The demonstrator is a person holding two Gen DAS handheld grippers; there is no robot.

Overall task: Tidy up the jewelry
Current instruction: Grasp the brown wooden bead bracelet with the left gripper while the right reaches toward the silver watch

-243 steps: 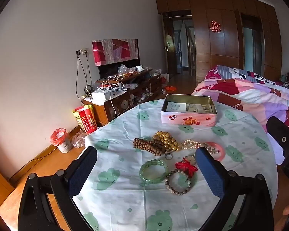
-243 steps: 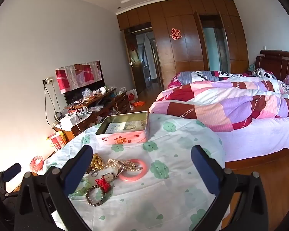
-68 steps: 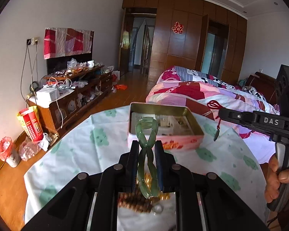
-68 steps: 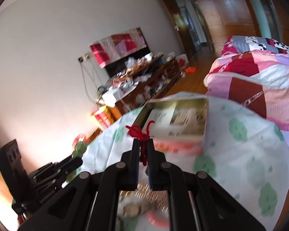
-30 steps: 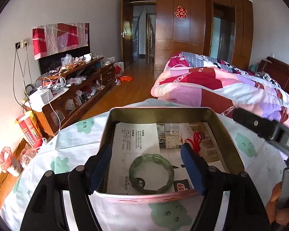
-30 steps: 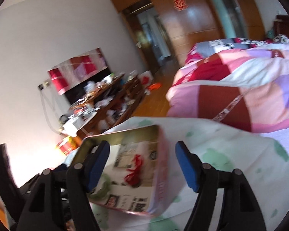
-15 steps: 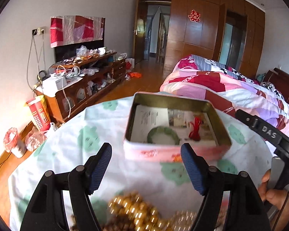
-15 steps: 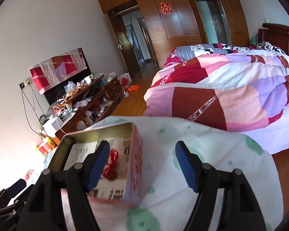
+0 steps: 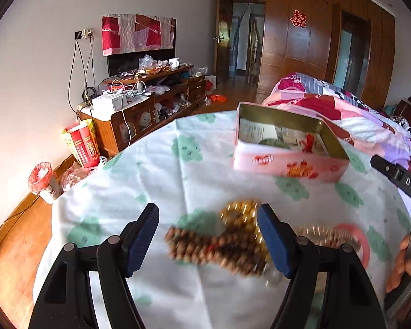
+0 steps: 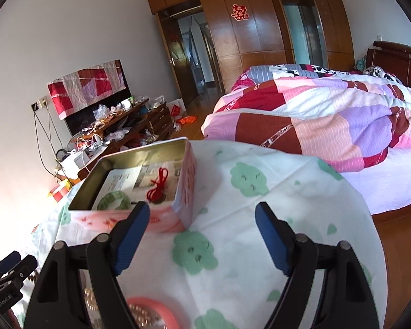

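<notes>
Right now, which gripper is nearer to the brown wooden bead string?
Left. The left gripper hangs over the brown wooden bead string, which shows between its open jaws. The right gripper is off to the side, over bare tablecloth.

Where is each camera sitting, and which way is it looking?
Left wrist: sits on the left gripper, looking down over its open fingers at blurry brown beads on the table; a hand shows at the right edge.
Right wrist: sits on the right gripper, looking over bare tablecloth toward the bed; no hand shows.
Both see the tin box, with a green bangle and red cord inside.
</notes>
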